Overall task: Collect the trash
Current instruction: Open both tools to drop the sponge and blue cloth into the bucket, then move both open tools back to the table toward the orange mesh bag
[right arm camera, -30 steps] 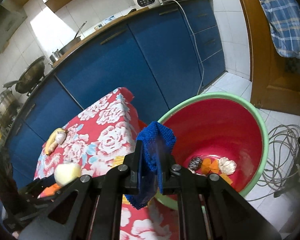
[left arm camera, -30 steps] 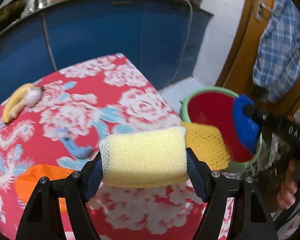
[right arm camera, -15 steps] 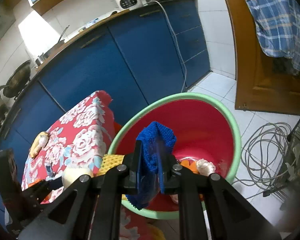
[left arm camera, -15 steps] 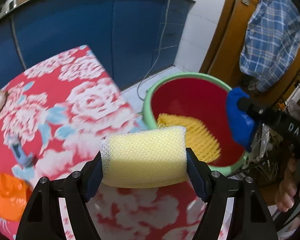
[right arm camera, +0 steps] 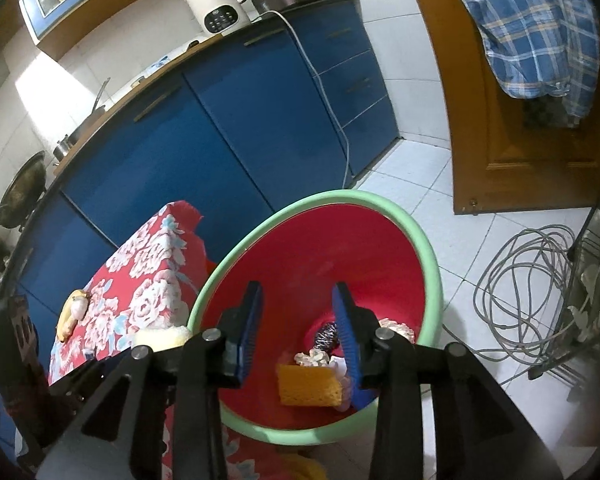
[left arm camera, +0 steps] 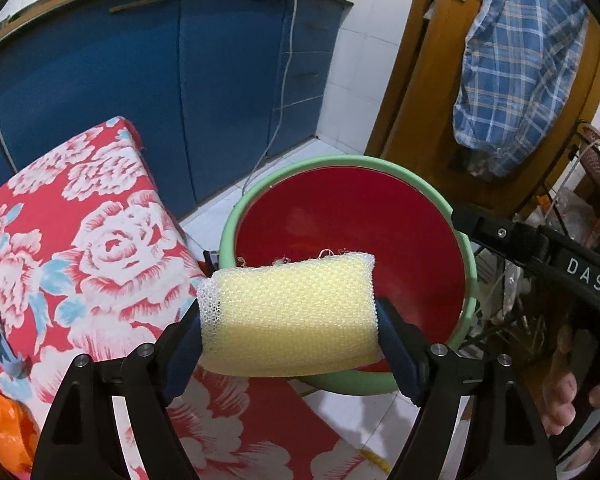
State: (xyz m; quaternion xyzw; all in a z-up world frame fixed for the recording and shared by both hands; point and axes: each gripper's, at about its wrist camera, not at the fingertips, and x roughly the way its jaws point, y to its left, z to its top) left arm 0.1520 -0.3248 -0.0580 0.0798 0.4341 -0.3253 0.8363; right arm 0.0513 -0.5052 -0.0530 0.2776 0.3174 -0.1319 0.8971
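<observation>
Your left gripper (left arm camera: 288,316) is clamping a pale yellow mesh sponge (left arm camera: 288,312) between its blue-padded fingers (left arm camera: 400,356), holding it level at the near rim of the red basin (left arm camera: 348,224) with the green lip, right beside the edge of the floral-clothed table (left arm camera: 100,240). Your right gripper (right arm camera: 296,336) is hanging over the same basin with its jaws spread wide and nothing between them, its blue pads (right arm camera: 250,332) framing the litter below. Inside the basin (right arm camera: 320,248), an orange-yellow mesh sponge (right arm camera: 306,386) is lying on the bottom, with a scrap of blue cloth (right arm camera: 360,394) partly hidden behind the right finger and pale, crumpled scraps (right arm camera: 312,358) and a dark scouring ball (right arm camera: 326,334) just beyond it. On the table, a blue clip-like item (left arm camera: 6,356) and something orange (left arm camera: 4,428) are sitting near the left edge of the left wrist view, while a banana (right arm camera: 70,314) is resting farther back in the right wrist view. Beyond, blue cabinets (right arm camera: 228,120) are running along the wall, a white kettle (right arm camera: 216,0) is standing on the counter, a coil of grey cable (right arm camera: 528,280) is lying on the floor tiles, and a checked shirt (left arm camera: 516,76) is hanging on the wooden door (right arm camera: 512,132).
</observation>
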